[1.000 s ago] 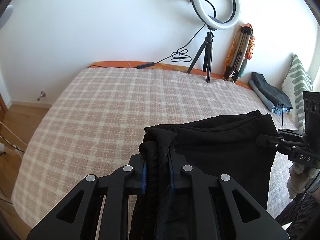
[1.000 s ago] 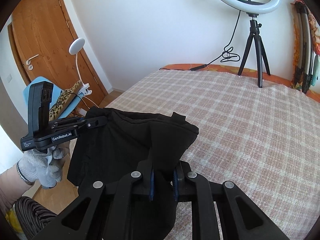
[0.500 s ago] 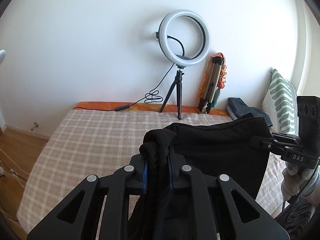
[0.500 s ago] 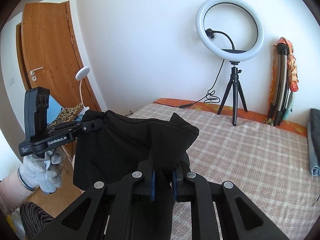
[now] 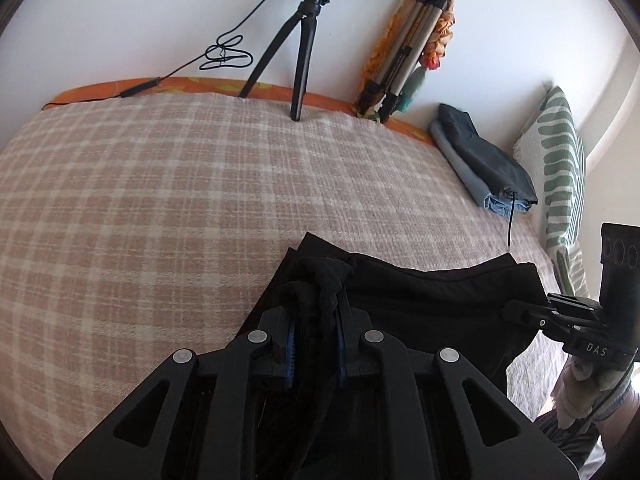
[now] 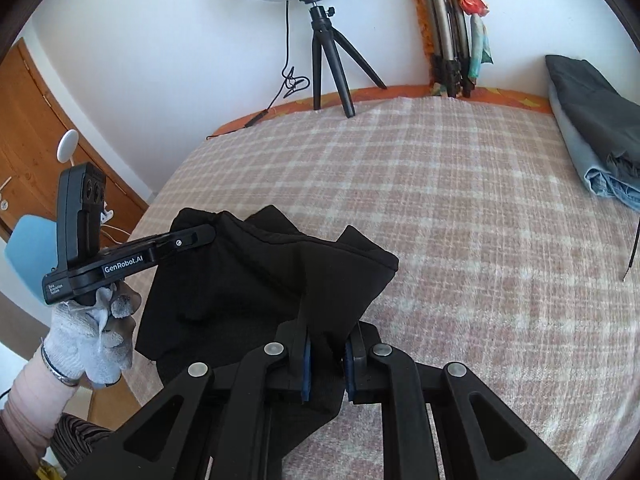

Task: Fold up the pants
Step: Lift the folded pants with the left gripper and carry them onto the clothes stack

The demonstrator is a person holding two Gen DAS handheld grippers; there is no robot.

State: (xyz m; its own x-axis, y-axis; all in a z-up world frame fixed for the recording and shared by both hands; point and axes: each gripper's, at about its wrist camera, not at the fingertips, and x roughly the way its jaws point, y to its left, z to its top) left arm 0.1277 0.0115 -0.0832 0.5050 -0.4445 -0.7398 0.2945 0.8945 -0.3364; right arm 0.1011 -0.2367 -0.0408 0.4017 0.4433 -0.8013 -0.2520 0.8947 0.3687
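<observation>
Black pants (image 5: 420,312) hang stretched between my two grippers over the near edge of the plaid bed (image 5: 160,200). My left gripper (image 5: 316,344) is shut on a bunched corner of the pants. My right gripper (image 6: 326,360) is shut on the other corner of the pants (image 6: 256,280). Each gripper shows in the other's view: the right one (image 5: 520,312) at the pants' right corner, the left one (image 6: 208,234) at their left corner. The lower part of the pants is hidden behind the grippers.
A ring light on a tripod (image 5: 304,52) stands at the bed's far edge, with a folded tripod (image 5: 404,60) beside it. A stack of folded clothes (image 5: 484,164) and a green-patterned pillow (image 5: 560,168) lie at the right. A wooden door (image 6: 24,128) is at the left.
Both grippers have tilted down and forward toward the bed with the pants still held taut between them; the pants' edge now lies over the blanket.
</observation>
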